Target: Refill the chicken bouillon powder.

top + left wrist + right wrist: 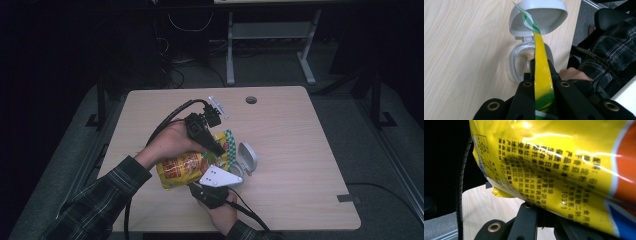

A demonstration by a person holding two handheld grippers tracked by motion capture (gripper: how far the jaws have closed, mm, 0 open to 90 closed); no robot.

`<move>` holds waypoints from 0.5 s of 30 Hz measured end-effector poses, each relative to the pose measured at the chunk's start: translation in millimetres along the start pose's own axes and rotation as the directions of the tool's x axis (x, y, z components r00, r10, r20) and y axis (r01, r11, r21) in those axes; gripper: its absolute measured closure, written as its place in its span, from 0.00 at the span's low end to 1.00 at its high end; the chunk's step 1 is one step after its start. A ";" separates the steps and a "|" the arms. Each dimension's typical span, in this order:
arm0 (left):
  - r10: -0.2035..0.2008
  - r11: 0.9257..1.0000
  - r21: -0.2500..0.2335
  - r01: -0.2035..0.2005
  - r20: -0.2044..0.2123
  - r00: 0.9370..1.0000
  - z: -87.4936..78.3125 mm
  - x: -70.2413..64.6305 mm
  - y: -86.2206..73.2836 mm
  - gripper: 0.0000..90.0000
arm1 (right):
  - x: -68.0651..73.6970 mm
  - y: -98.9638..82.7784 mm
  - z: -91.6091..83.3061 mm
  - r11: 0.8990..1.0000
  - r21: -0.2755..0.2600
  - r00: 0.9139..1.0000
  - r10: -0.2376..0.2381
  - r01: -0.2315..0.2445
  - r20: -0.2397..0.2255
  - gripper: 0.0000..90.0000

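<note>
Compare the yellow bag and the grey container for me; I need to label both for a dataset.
The yellow bag is soft, glossy and printed; the grey container is rigid and plain. The bag is held up, tilted, with its edge pinched in the left tool; the container rests on the table, lid flipped open.

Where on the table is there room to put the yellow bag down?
Lots of bare table lies right of the grey pot, and more along the far edge by the round hole. The middle is crowded: the bag, the pot and both hands sit close together.
</note>
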State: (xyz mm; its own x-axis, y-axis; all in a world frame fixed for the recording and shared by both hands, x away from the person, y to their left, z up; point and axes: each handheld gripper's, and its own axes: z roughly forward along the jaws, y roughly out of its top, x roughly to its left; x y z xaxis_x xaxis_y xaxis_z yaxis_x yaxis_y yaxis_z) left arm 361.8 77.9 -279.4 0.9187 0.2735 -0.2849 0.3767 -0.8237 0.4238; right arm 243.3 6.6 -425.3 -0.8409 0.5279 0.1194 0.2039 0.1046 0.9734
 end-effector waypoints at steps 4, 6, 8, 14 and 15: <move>0.005 1.000 0.008 -0.005 -0.001 1.000 -0.1 0.3 1.2 0.99 | -0.6 0.4 -0.5 1.000 -0.002 1.000 0.003 -0.003 -0.001 1.00; 0.003 1.000 0.011 -0.003 0.000 1.000 0.3 0.3 1.6 0.99 | -0.7 0.4 -0.7 1.000 -0.004 1.000 0.004 -0.004 -0.003 1.00; 0.004 1.000 0.013 -0.004 -0.001 1.000 0.4 0.0 1.9 0.99 | -0.5 0.5 -0.6 1.000 -0.006 1.000 0.002 -0.002 -0.004 1.00; 0.002 1.000 0.015 -0.002 -0.002 1.000 1.0 -0.4 2.3 0.99 | -0.3 0.6 -0.7 1.000 -0.007 1.000 0.000 0.000 -0.006 1.00; 0.000 1.000 0.018 0.000 -0.001 1.000 1.0 -0.6 2.4 0.99 | -0.3 0.5 -0.7 1.000 -0.007 1.000 0.001 -0.001 -0.006 1.00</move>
State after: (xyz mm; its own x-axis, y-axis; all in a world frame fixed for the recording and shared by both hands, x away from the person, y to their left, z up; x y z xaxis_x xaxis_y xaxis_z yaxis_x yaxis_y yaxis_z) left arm 362.0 75.3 -279.1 0.9189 0.2737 -0.2843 0.3743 -0.8324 0.4086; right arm 243.3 6.0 -424.6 -0.8438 0.5229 0.1211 0.2008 0.0984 0.9747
